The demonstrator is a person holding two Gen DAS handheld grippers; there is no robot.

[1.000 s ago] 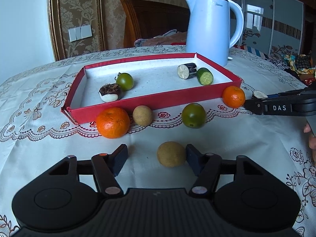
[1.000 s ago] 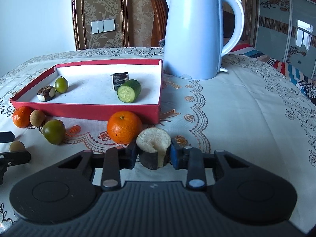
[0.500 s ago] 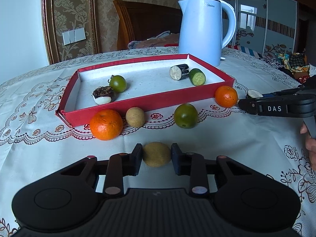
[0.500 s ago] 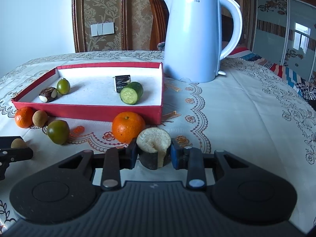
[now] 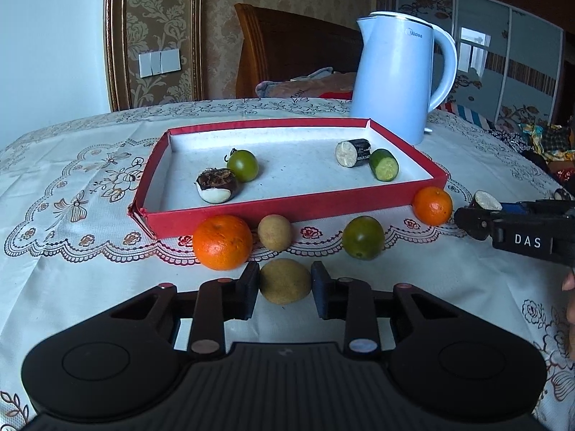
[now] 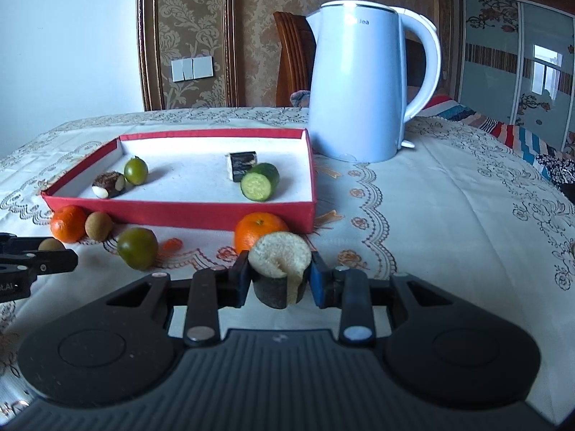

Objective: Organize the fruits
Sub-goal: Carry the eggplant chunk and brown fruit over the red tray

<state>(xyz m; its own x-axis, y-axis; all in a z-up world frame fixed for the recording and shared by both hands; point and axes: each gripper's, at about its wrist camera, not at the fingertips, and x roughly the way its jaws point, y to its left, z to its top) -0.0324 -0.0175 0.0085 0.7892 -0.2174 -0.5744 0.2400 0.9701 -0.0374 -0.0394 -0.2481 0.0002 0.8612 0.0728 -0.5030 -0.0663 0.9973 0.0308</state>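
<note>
My left gripper (image 5: pixel 285 284) is shut on a tan longan (image 5: pixel 285 281) in front of the red tray (image 5: pixel 287 209). My right gripper (image 6: pixel 280 279) is shut on a dark-skinned cut piece with a pale face (image 6: pixel 280 265), held just off the tray's near right corner (image 6: pixel 309 212). In the tray lie a green fruit (image 5: pixel 243 165), a dark chestnut-like piece (image 5: pixel 216 190), a dark cut piece (image 5: pixel 353 153) and a cucumber piece (image 5: pixel 383 164). On the cloth before the tray sit a large orange (image 5: pixel 222 241), a second longan (image 5: pixel 274 232), a green fruit (image 5: pixel 363 237) and a small orange (image 5: pixel 432 205).
A pale blue kettle (image 5: pixel 399 82) stands behind the tray's right end, and it also shows in the right wrist view (image 6: pixel 355 82). A wooden chair (image 5: pixel 287 54) stands behind the table. The lace tablecloth (image 6: pixel 449 215) stretches to the right of the tray.
My left gripper has closed on the longan, lifted slightly and drawn nearer the tray. My right gripper, still holding the cut piece, has edged toward the tray.
</note>
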